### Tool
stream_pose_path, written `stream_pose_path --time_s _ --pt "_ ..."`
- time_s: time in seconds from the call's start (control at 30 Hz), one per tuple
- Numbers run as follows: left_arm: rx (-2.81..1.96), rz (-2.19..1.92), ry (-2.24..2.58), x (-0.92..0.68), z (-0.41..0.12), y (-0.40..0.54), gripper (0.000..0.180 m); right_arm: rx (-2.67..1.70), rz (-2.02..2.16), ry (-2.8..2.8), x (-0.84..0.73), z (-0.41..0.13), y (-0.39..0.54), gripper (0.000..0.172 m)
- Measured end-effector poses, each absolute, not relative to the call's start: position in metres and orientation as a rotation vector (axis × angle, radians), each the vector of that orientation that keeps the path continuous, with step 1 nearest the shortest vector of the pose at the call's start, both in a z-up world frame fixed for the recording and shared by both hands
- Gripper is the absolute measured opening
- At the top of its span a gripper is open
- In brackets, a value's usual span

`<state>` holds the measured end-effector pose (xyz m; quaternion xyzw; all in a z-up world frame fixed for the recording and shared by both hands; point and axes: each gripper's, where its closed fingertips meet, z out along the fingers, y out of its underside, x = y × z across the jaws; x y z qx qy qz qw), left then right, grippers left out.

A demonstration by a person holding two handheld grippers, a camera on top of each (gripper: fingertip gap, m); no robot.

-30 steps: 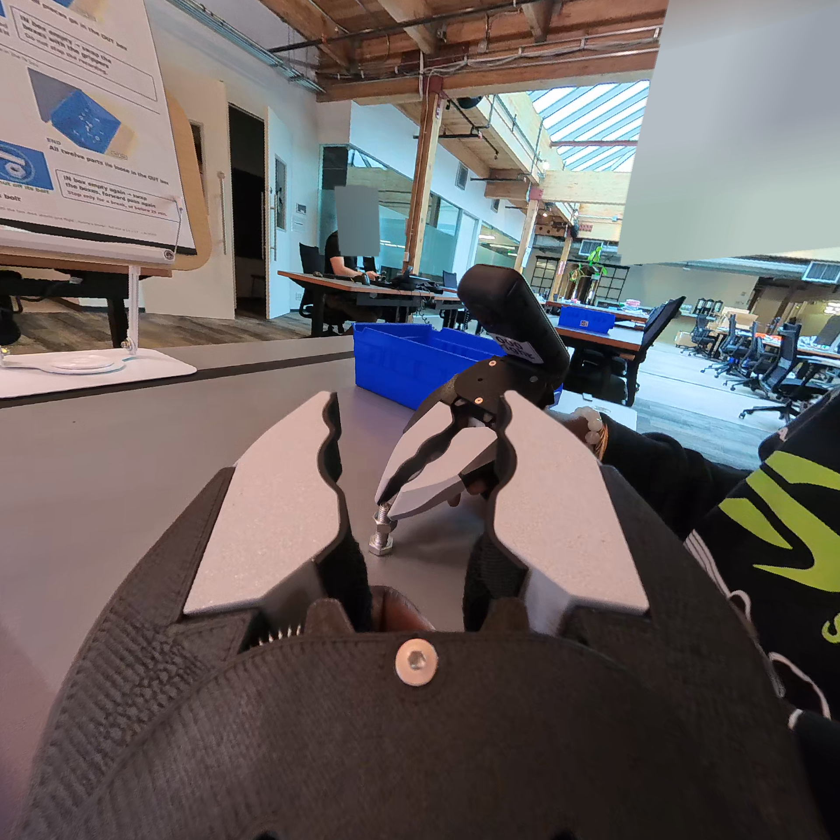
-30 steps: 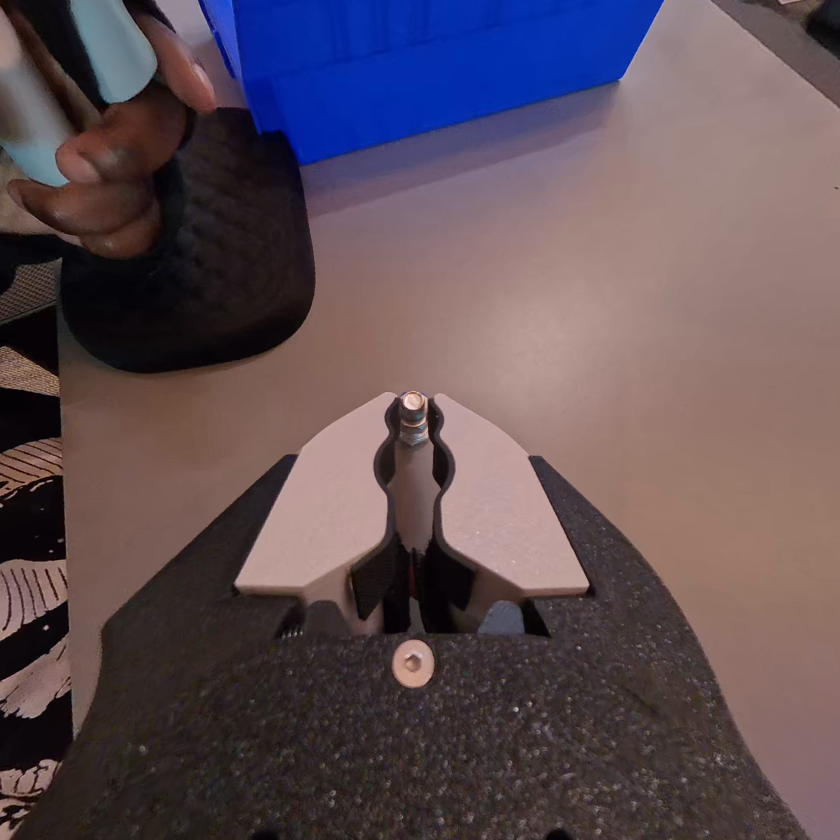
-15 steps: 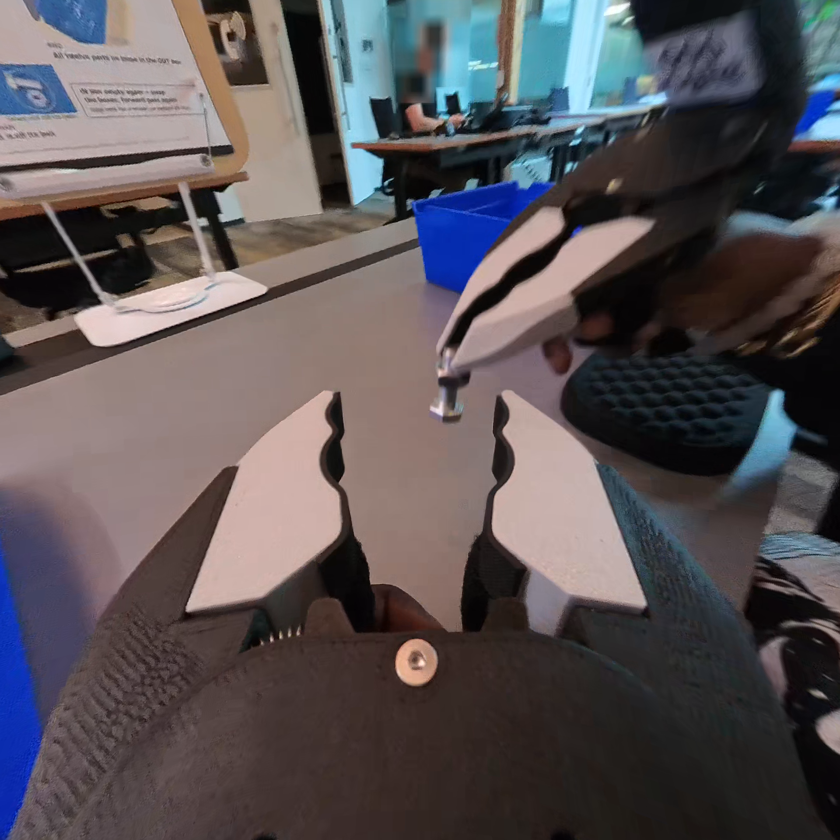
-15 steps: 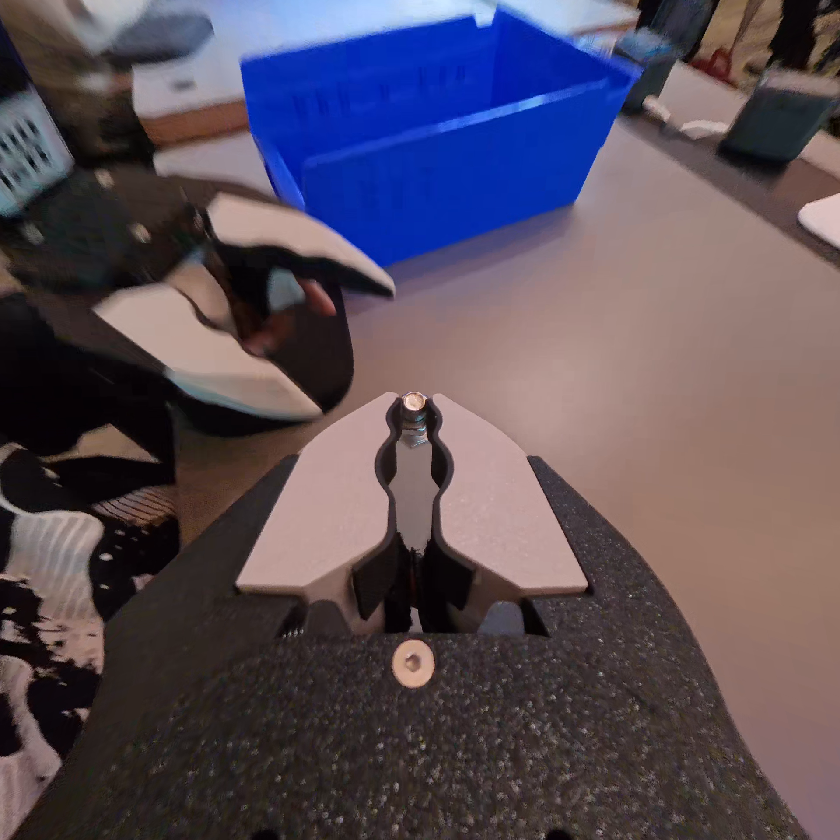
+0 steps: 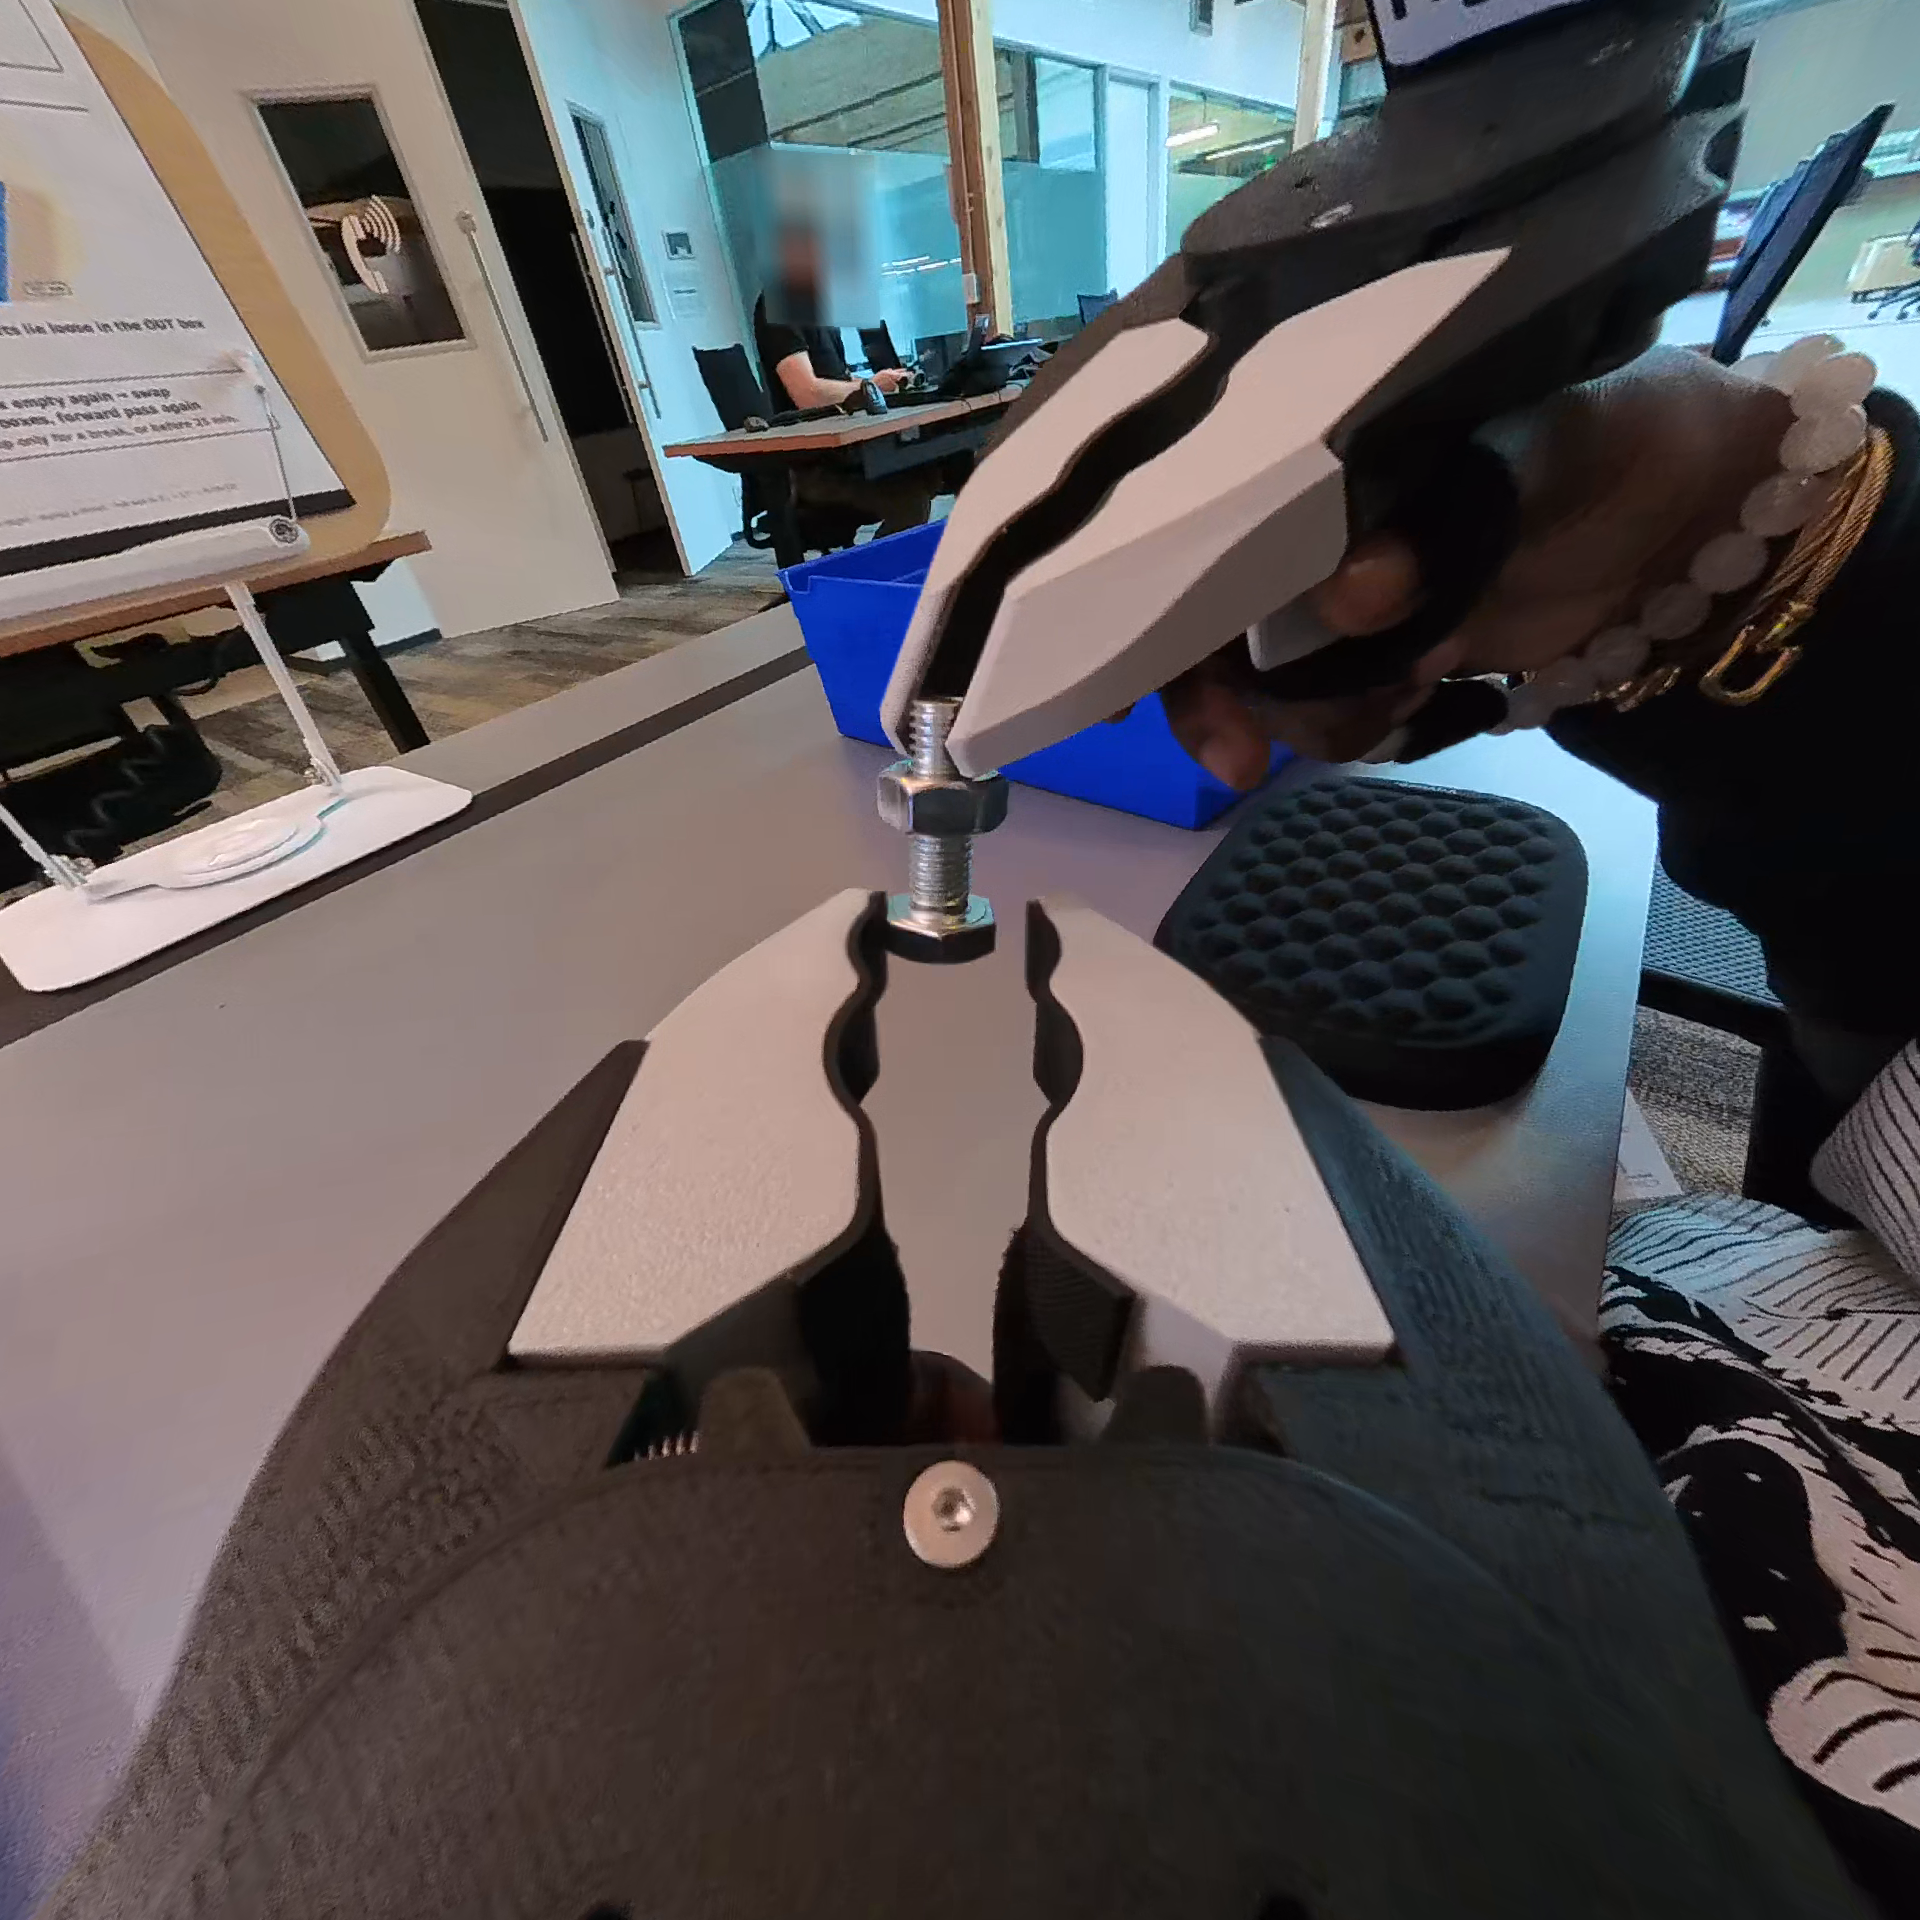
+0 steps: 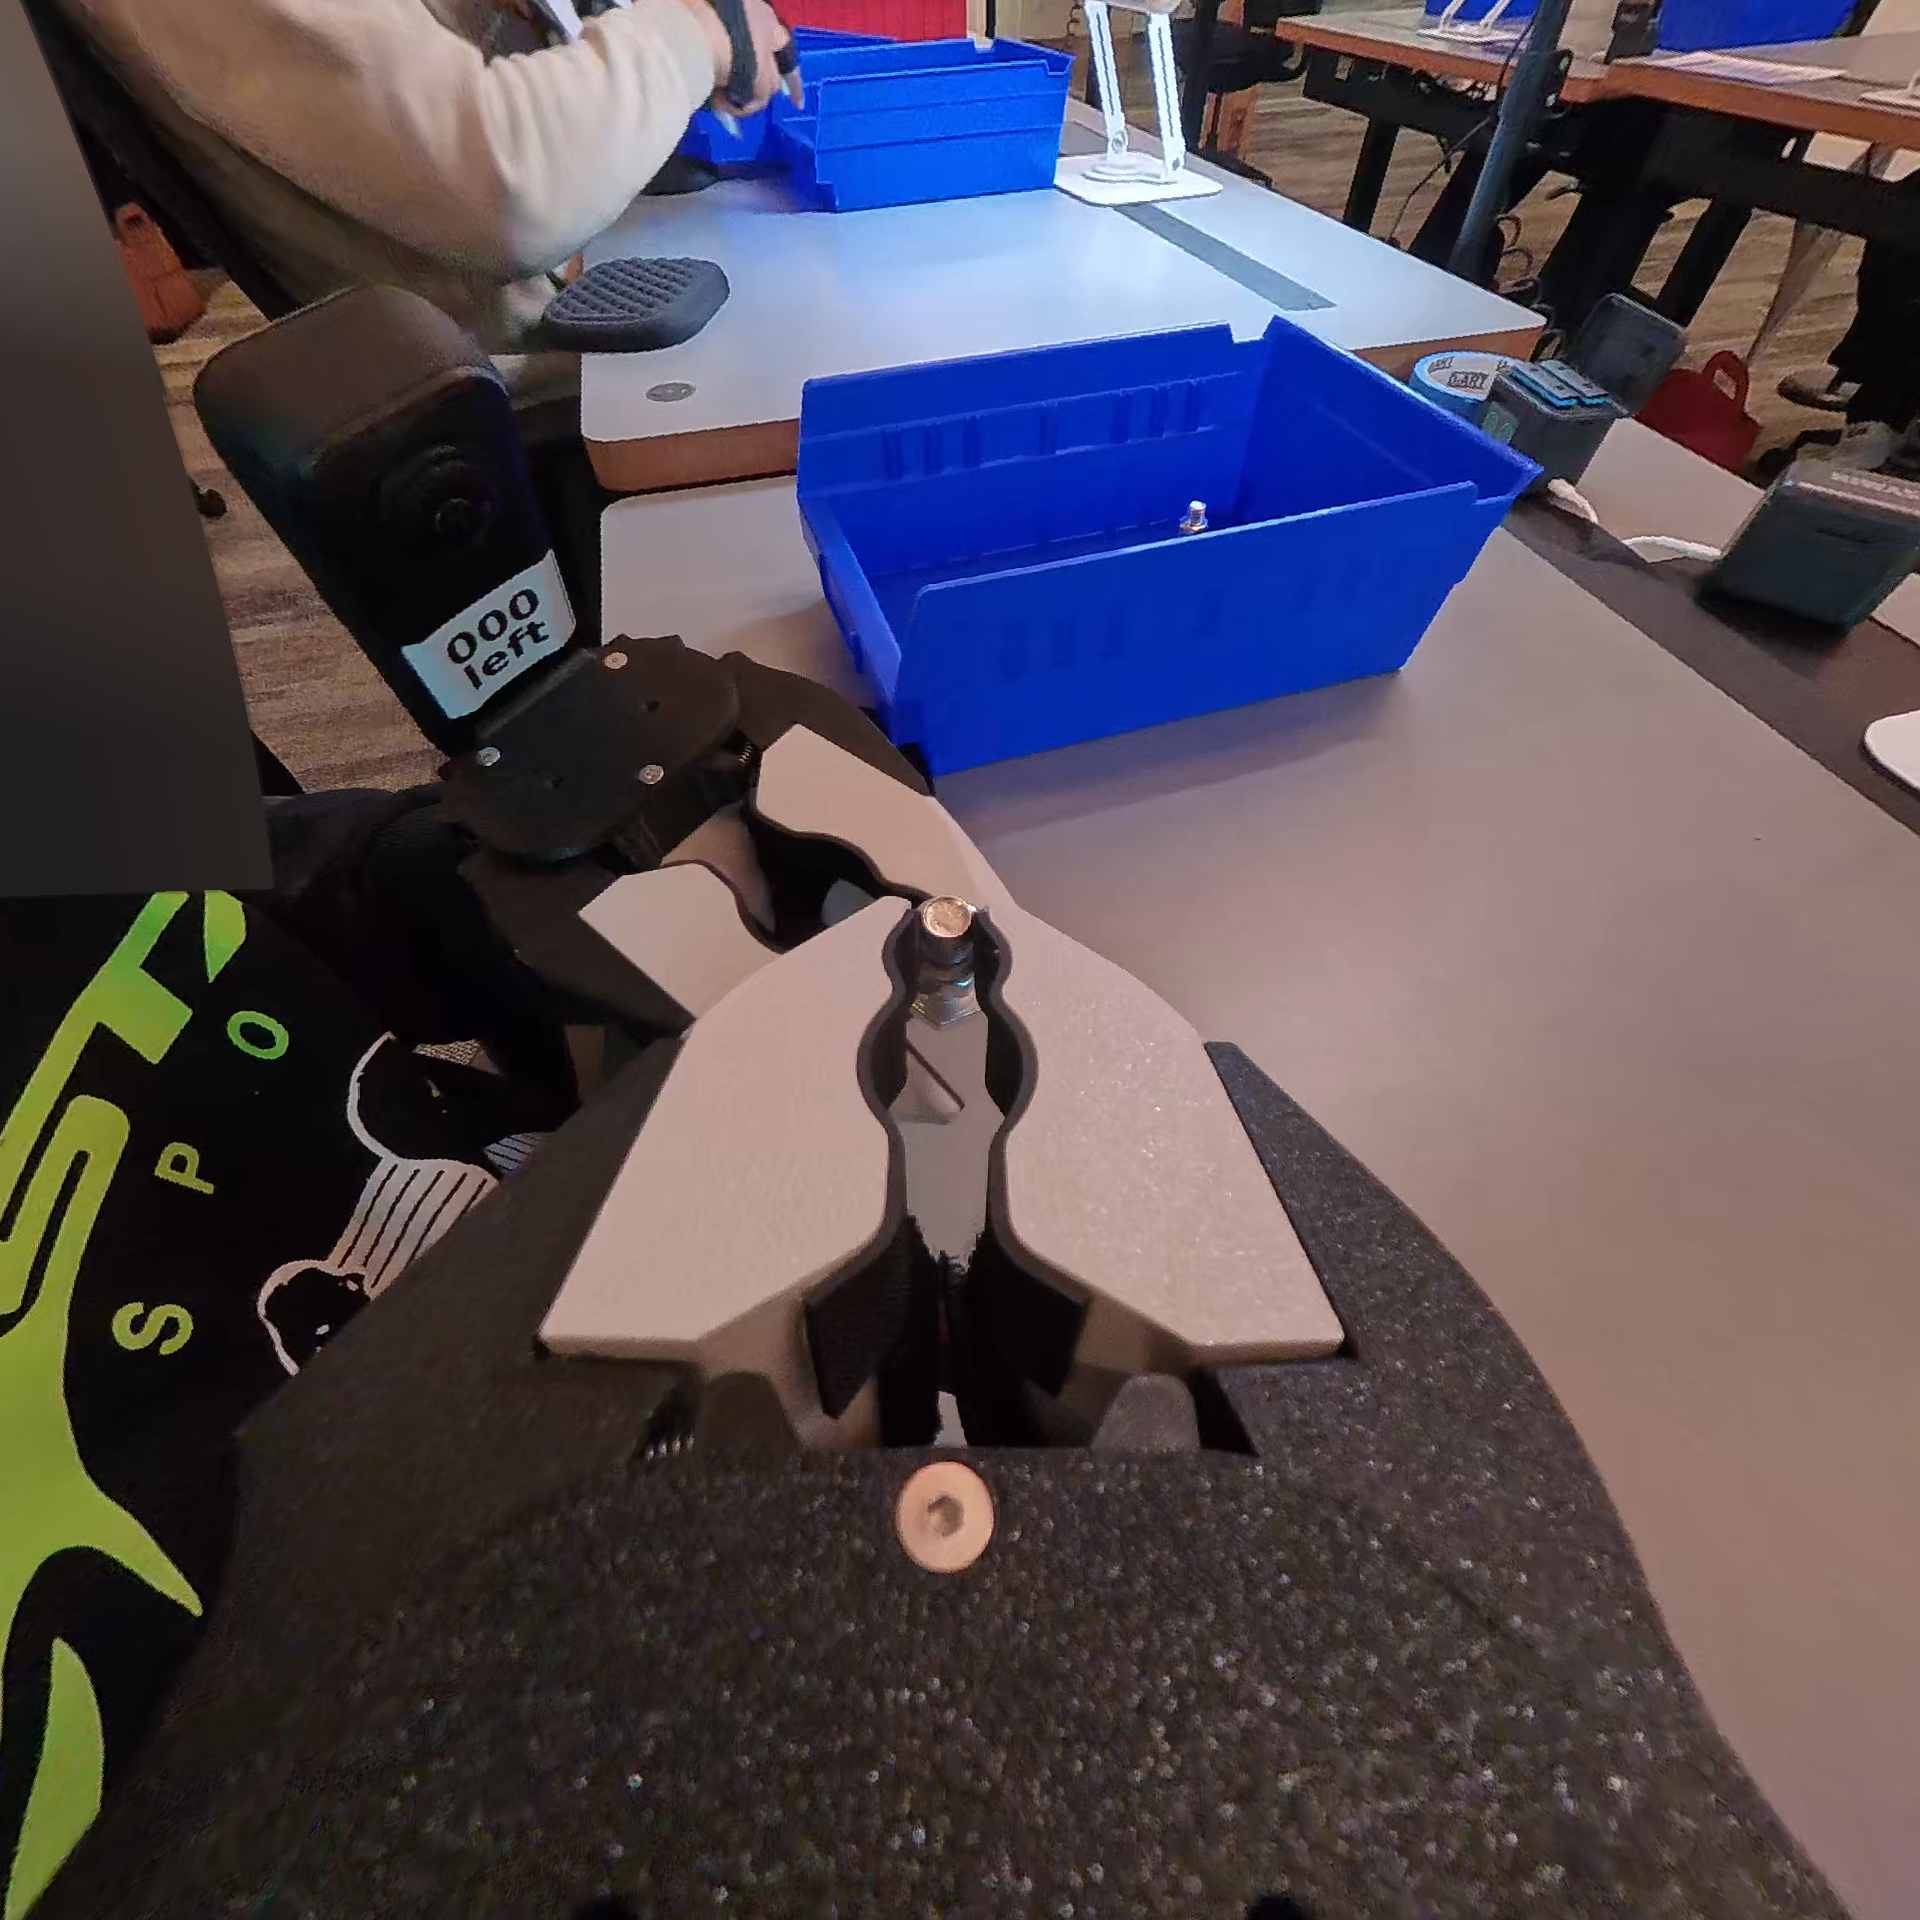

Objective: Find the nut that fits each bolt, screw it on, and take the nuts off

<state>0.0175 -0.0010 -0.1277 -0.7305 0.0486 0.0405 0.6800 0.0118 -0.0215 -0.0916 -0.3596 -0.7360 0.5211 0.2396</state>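
The bolt (image 5: 940, 831) is hanging head-down, a bright steel piece with a threaded shank and a hex head (image 5: 940, 928) at its lower end. A hex nut (image 5: 943, 800) of the same shiny metal is sitting partway along the thread, just below the right gripper (image 5: 935, 717), whose pale matte fingers are pinching the threaded tip from above. The left gripper (image 5: 954, 925) is standing with its fingers apart around the bolt head: the left pad is touching or nearly touching the head, while a gap is showing on the right side (so nothing is clamped there). Both grippers are showing wavy dark inner pads and grainy black bodies. Beyond the grippers a glossy blue plastic bin (image 6: 1143, 582) is resting on the smooth grey surface (image 6: 1455, 987), and right of the left gripper a black dimpled pad (image 5: 1382, 935) is lying.
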Motion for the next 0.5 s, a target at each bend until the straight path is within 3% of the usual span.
stream_pose_path --time_s 0.3,0.5 --pt "-1.619 -0.032 0.105 0.023 -0.126 -0.002 0.019 -0.928 1.524 -1.956 0.014 -0.085 -0.027 0.012" --pt "-1.581 -0.174 0.104 0.032 -0.125 -0.001 0.019 -0.942 1.723 -1.789 0.010 -0.086 -0.034 0.064"
